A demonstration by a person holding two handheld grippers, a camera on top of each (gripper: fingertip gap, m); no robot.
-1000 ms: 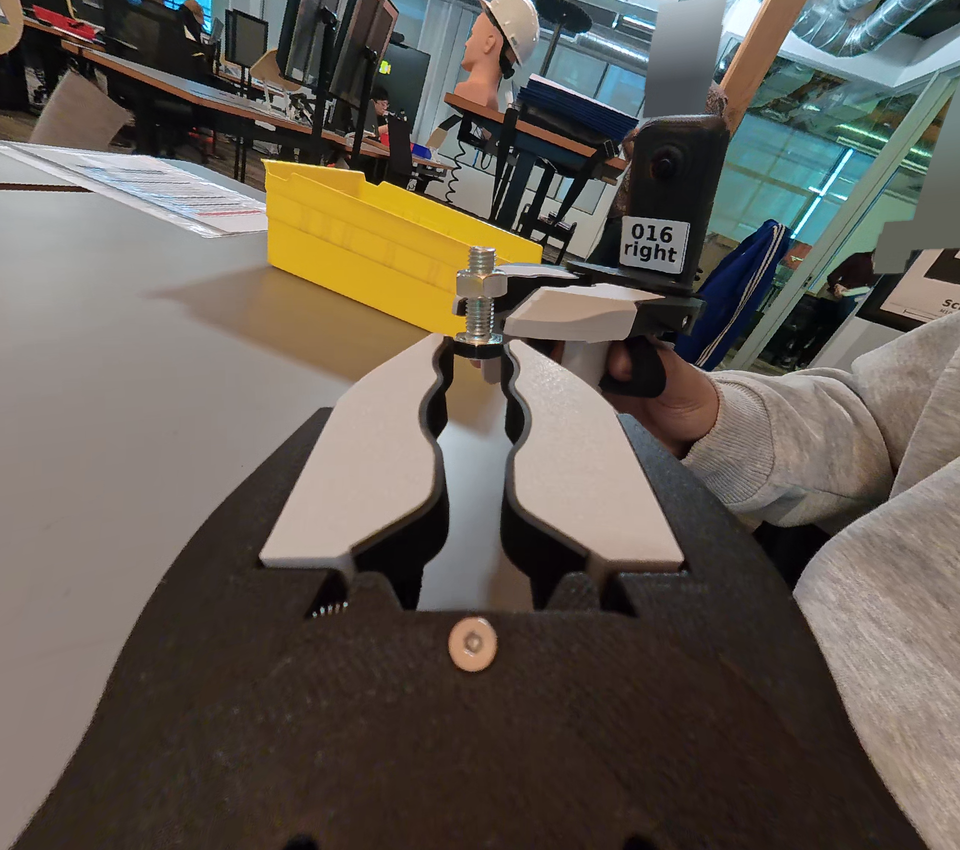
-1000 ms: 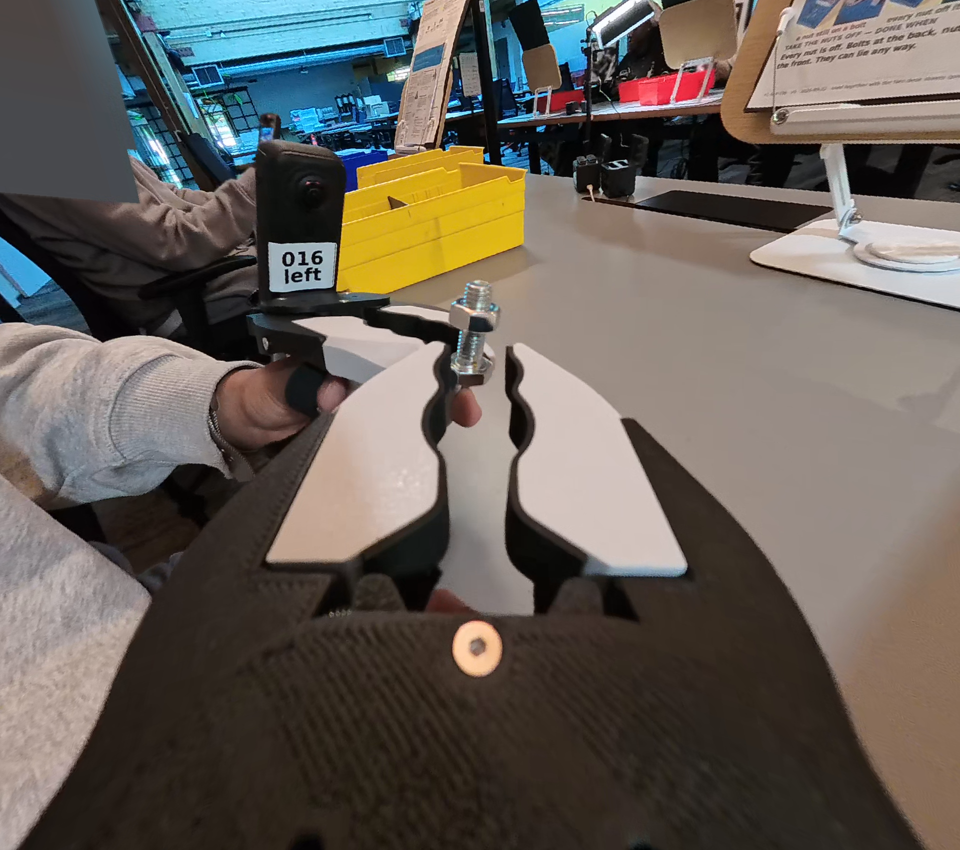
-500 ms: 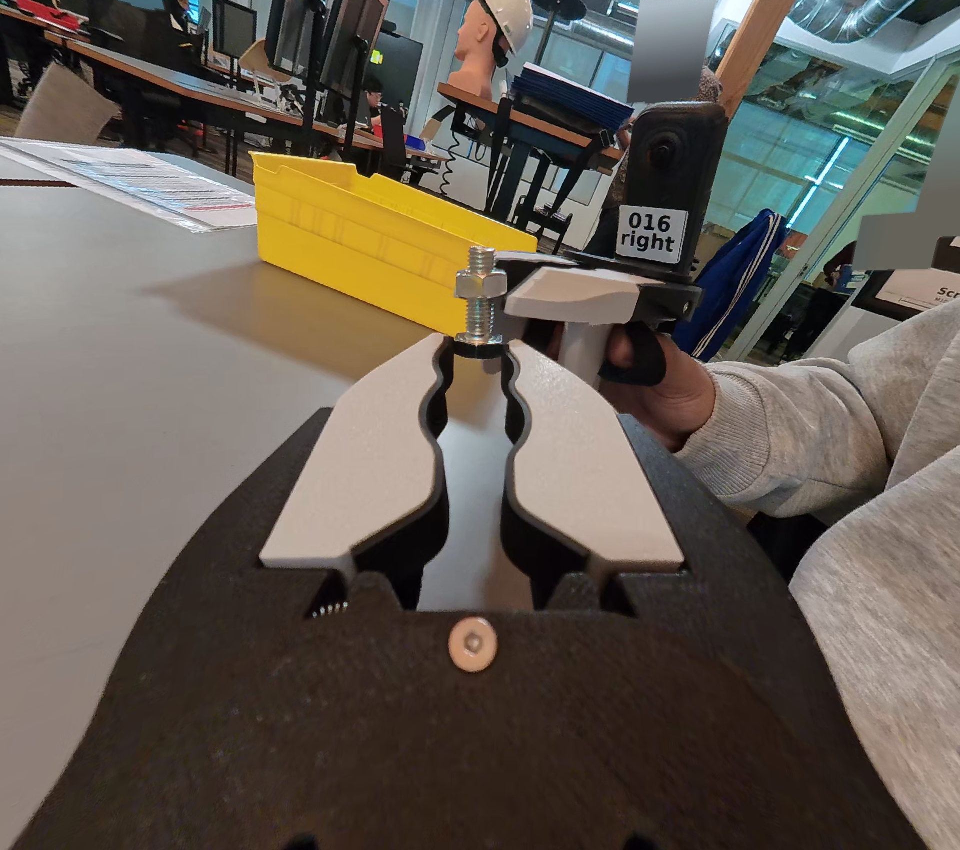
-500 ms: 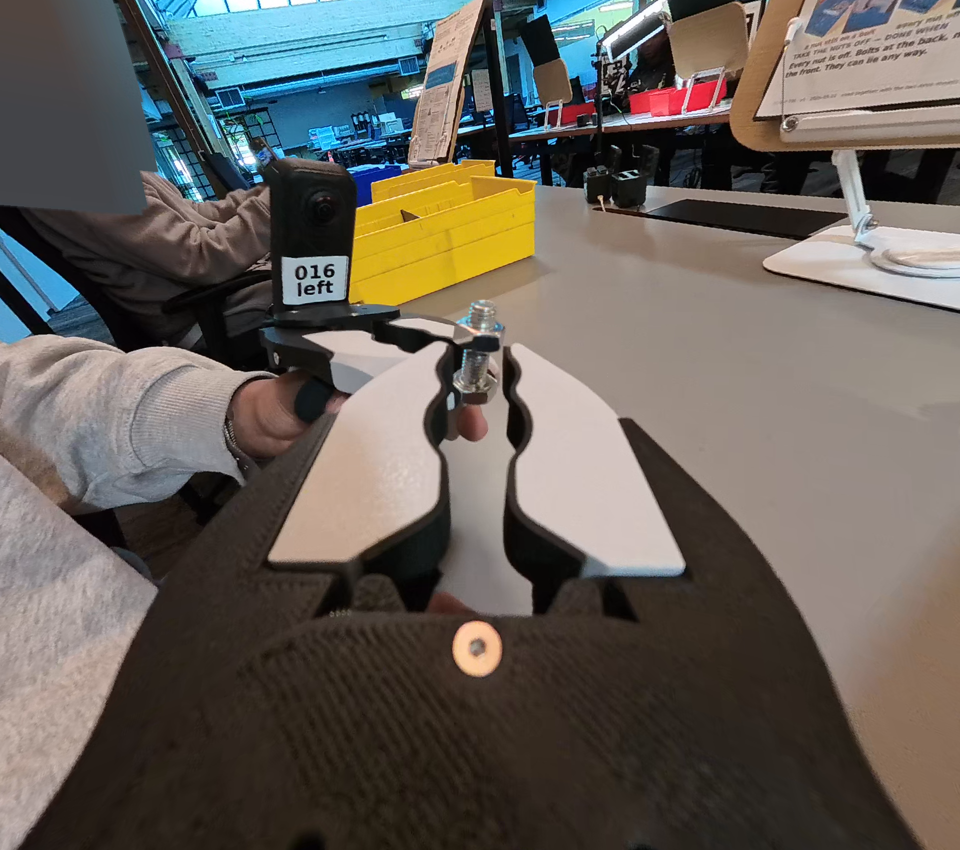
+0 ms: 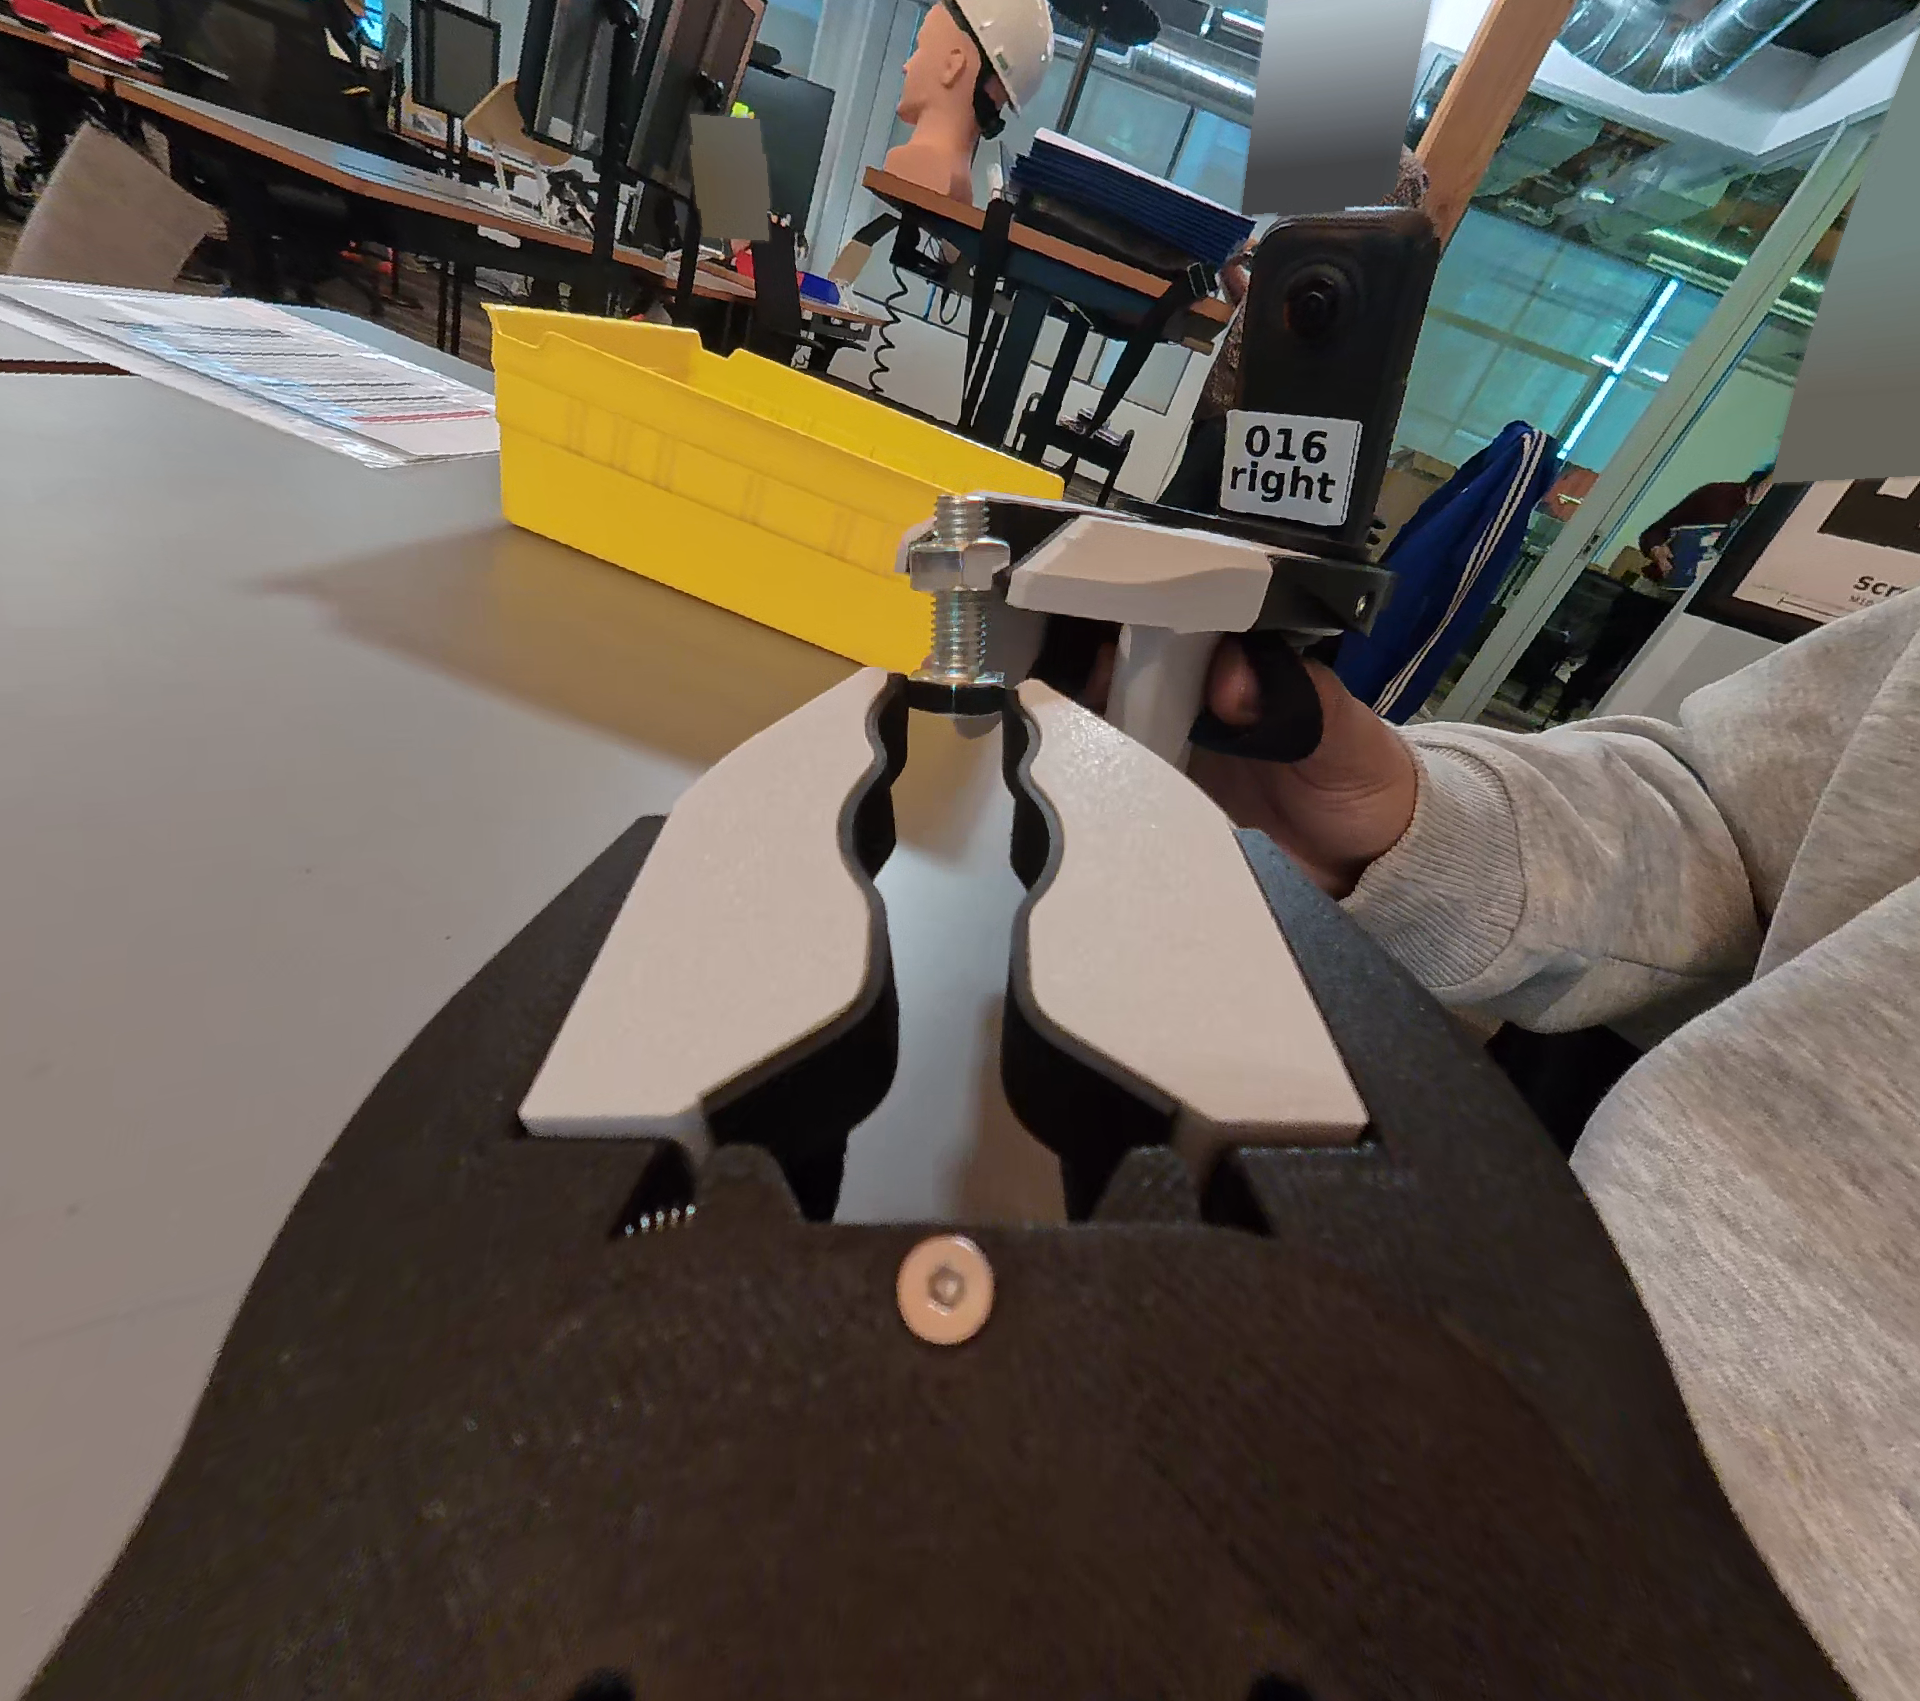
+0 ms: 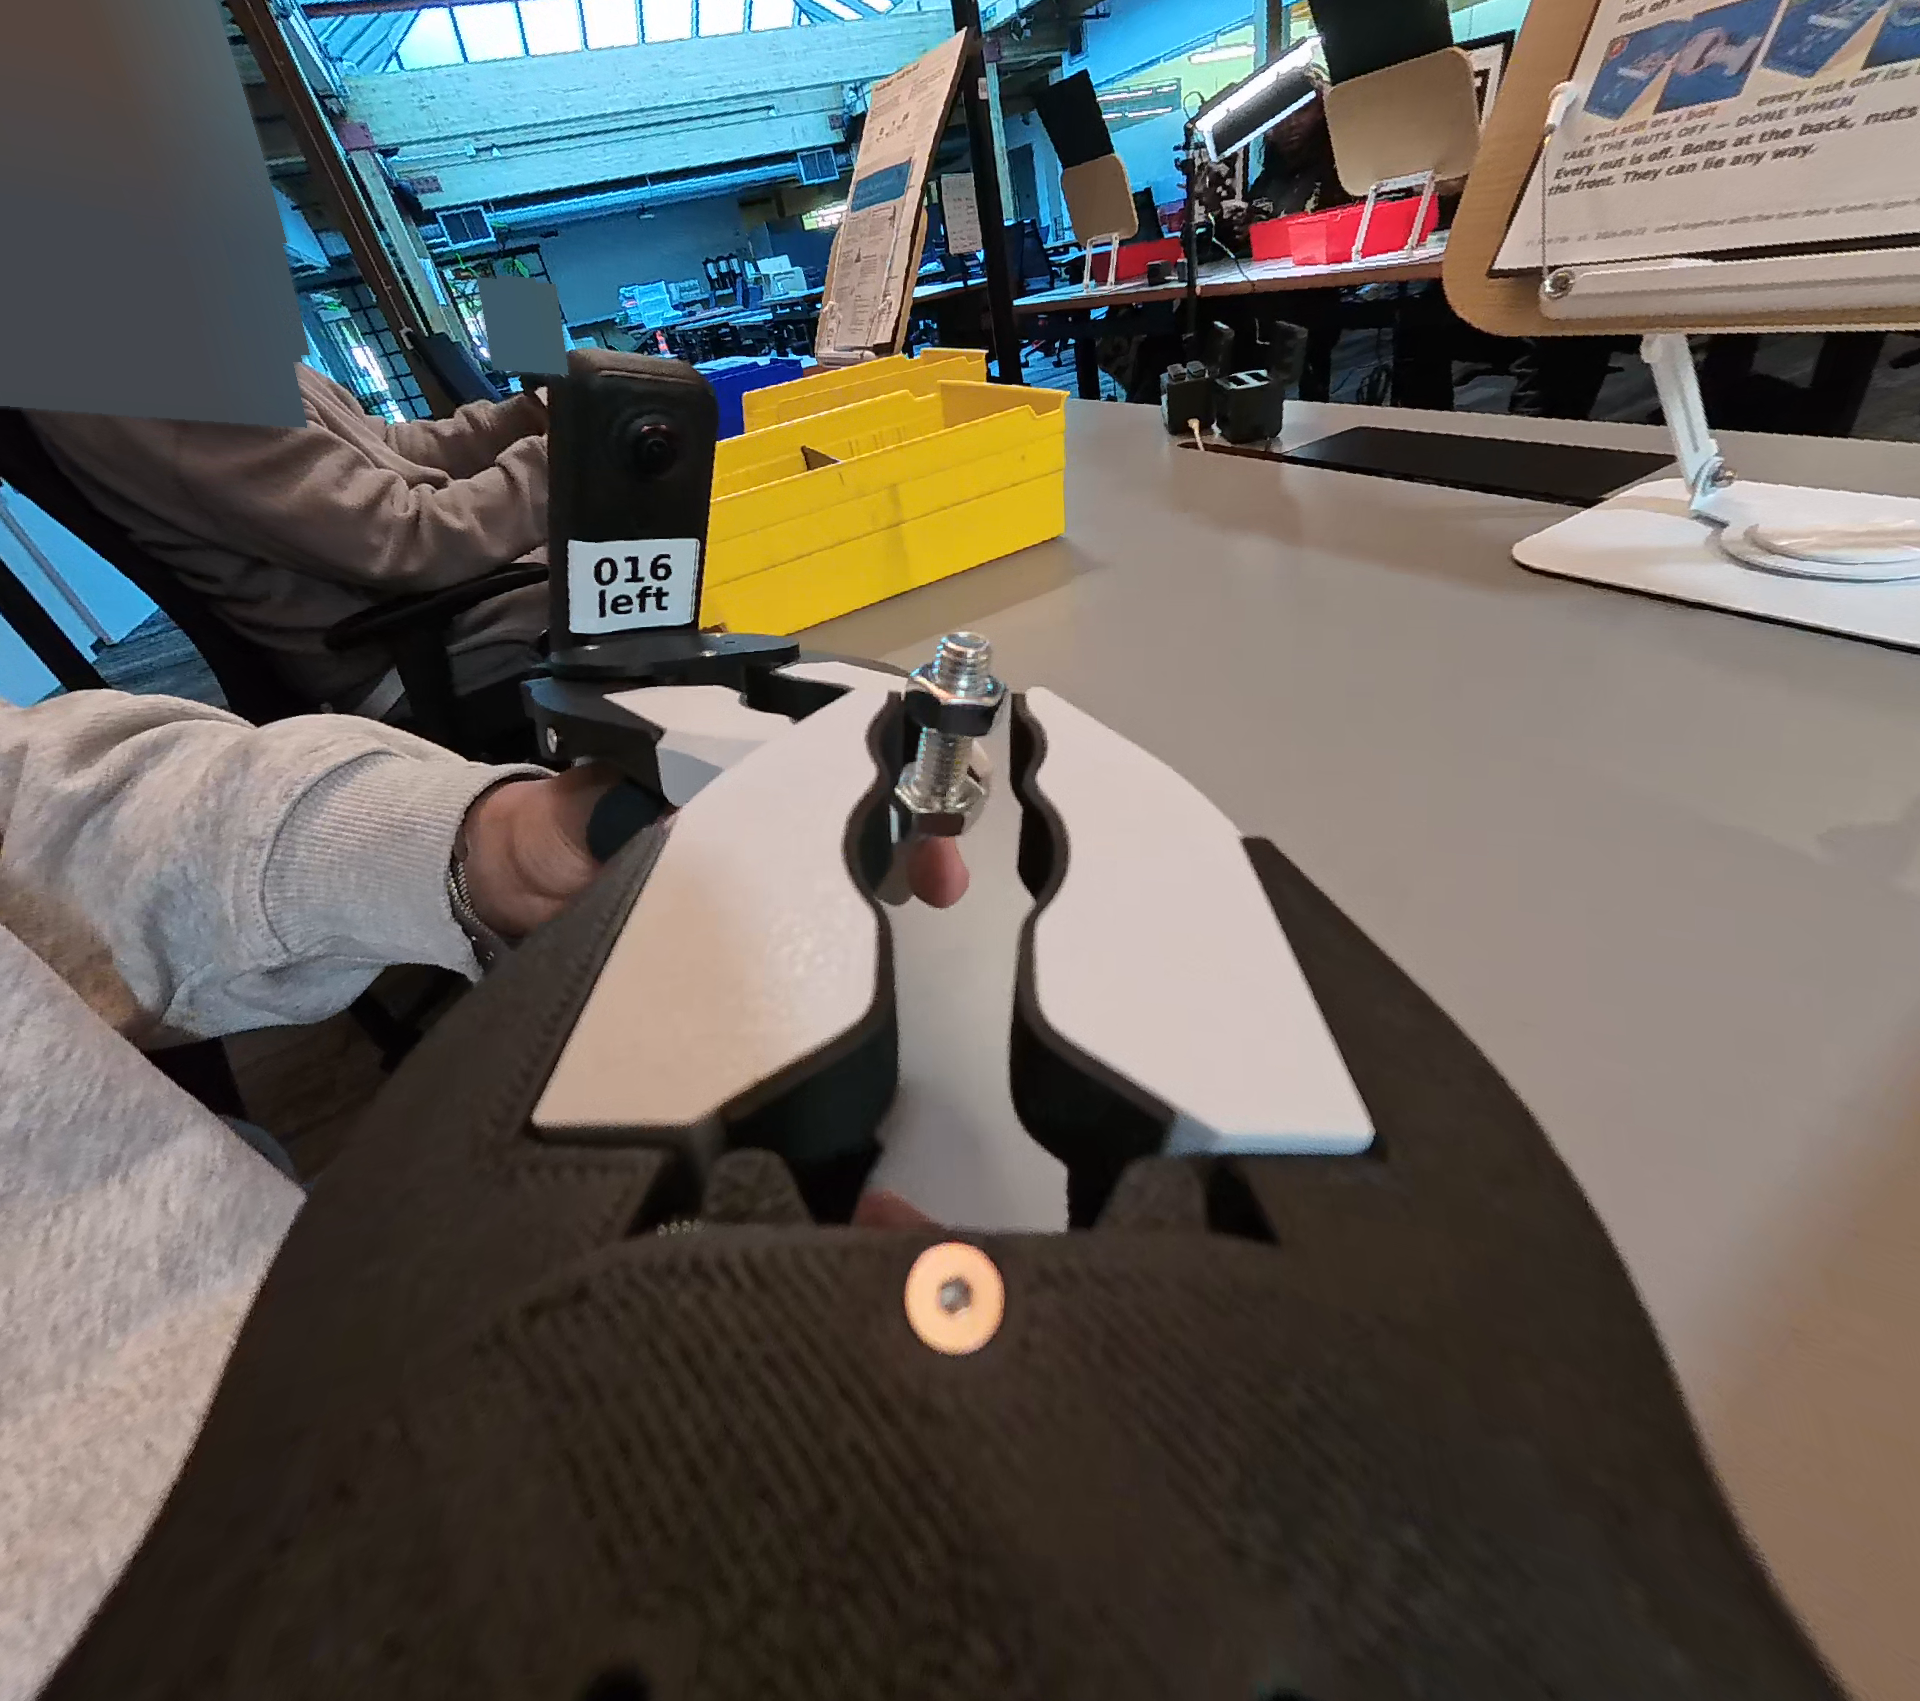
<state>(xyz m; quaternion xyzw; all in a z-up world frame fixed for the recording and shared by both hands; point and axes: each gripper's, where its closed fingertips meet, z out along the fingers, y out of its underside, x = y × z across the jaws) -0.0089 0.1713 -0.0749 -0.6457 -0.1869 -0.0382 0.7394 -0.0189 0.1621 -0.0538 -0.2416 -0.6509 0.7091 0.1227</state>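
Both tools meet on one bolt, held upright above the grey table, well clear of its top. Left tool: tips pressed in on the bolt's bottom end, pinching the head there, so the threaded shank stands straight up out of the tips. Bolt's long axis is approx. vertical, head down, free threaded end up; in the right wrist view it leans a little. Right tool comes in from the side, roughly at right angles to the left one, w/ its tips closed around the hex nut that sits high on the shank, near the top, a few threads showing above it. So: nut directly above the left tool's grip, same axis, bare thread between the two grips. In the right wrist view a fingertip of the left hand shows just below the bolt head; right hand grips the other handle, grey sleeves on both. Neither hand is nearer, both tools are already on the part. Yellow bin sits on the table just behind the bolt, apart from it; a second yellow bin can be seen behind it in the right wrist view. A stand w/ a printed sheet is at far right on the table, and a laminated sheet lies flat at far left.
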